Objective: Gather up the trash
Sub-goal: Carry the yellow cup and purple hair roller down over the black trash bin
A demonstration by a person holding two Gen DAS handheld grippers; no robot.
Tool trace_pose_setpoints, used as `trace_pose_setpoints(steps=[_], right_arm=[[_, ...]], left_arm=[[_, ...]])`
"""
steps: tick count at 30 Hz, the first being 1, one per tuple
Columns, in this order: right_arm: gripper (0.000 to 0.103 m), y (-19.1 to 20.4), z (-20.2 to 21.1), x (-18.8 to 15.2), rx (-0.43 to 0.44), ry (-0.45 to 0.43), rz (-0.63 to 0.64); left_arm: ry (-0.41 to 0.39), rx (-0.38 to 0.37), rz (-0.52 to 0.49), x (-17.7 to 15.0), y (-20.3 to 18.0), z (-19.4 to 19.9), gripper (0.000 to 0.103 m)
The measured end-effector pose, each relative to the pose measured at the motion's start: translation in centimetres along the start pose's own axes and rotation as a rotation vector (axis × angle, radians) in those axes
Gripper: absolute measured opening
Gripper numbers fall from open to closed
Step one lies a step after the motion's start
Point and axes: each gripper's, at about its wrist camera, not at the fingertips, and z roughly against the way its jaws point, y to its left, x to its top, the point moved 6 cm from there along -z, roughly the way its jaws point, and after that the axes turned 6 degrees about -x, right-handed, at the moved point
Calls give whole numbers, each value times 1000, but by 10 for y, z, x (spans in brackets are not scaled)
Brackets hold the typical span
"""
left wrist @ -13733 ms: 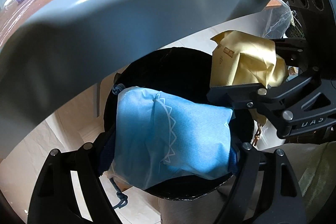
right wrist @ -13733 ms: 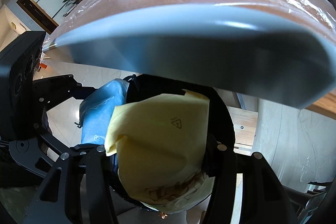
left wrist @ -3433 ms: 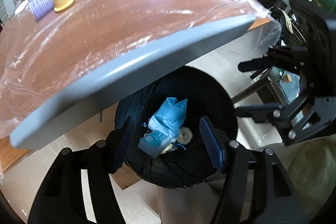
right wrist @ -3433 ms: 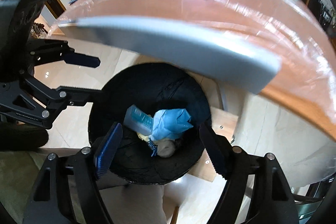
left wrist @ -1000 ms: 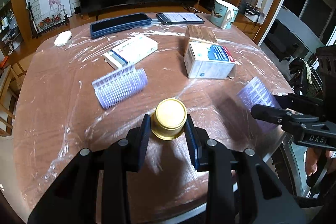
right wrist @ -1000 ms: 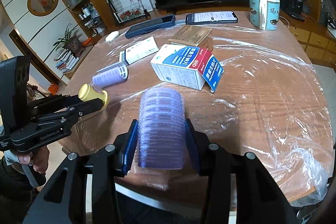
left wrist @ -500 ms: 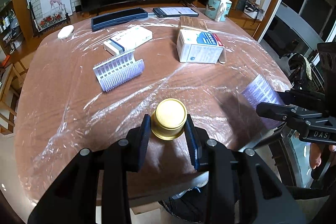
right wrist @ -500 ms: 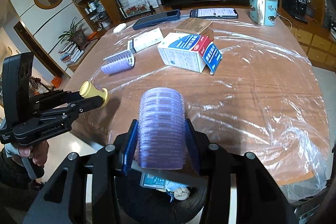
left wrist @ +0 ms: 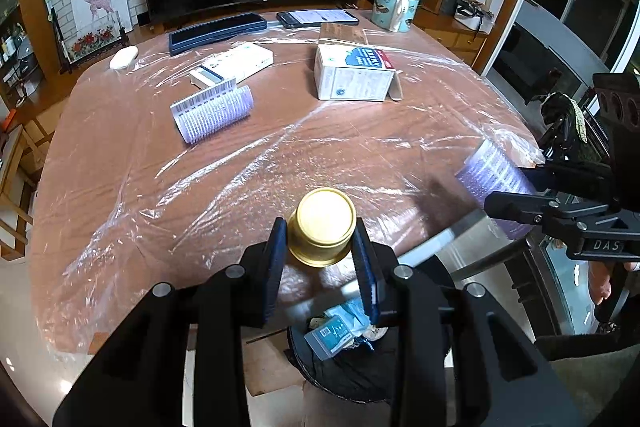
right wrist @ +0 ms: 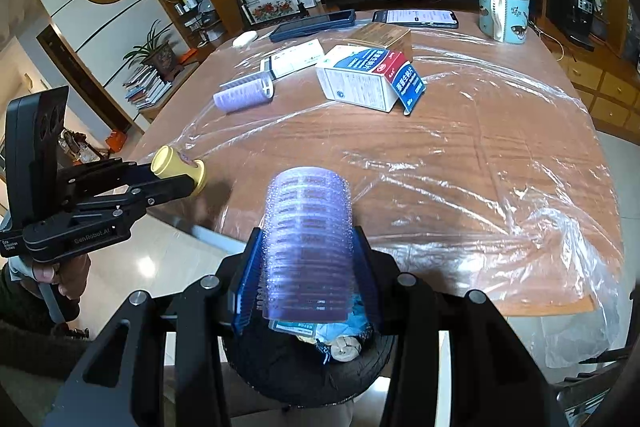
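Observation:
My left gripper (left wrist: 322, 259) is shut on a small yellow cup (left wrist: 322, 225), its round bottom facing the camera, held over the near edge of the table. The right gripper (right wrist: 308, 279) is shut on a purple hair roller (right wrist: 308, 243), lying lengthwise between the blue pads. Each gripper shows in the other's view: the yellow cup (right wrist: 176, 167) at left, the purple roller (left wrist: 494, 179) at right. Below both hangs the black trash bin (right wrist: 304, 371) with blue wrappers inside; its dark inside (left wrist: 348, 375) shows between my left fingers.
The wooden table (left wrist: 120, 195) is covered in clear plastic film. On it lie a second purple roller (left wrist: 212, 111), a white medicine box (left wrist: 354, 75), a flat white box (left wrist: 234, 63), a brown box (right wrist: 382, 35), two phones and a mug (left wrist: 394, 7). A person's hand (right wrist: 60, 279) grips the left tool.
Both grippers have drawn back from the table toward its near edge, each still holding its item. The trash bin has come further into view beneath them.

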Motion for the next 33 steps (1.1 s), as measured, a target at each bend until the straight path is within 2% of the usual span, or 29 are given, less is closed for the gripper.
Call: trace_pose_setpoints(steps=[16, 22, 33], right_arm=[[43, 5, 18, -31, 33, 27, 33], [43, 7, 17, -45, 41, 55, 42], [43, 13, 5, -70, 46, 115, 75]], left_arm=[[21, -65, -99, -23, -37, 10, 35], [47, -89, -132, -35, -49, 8, 35], [122, -88, -199, -62, -64, -10, 35]])
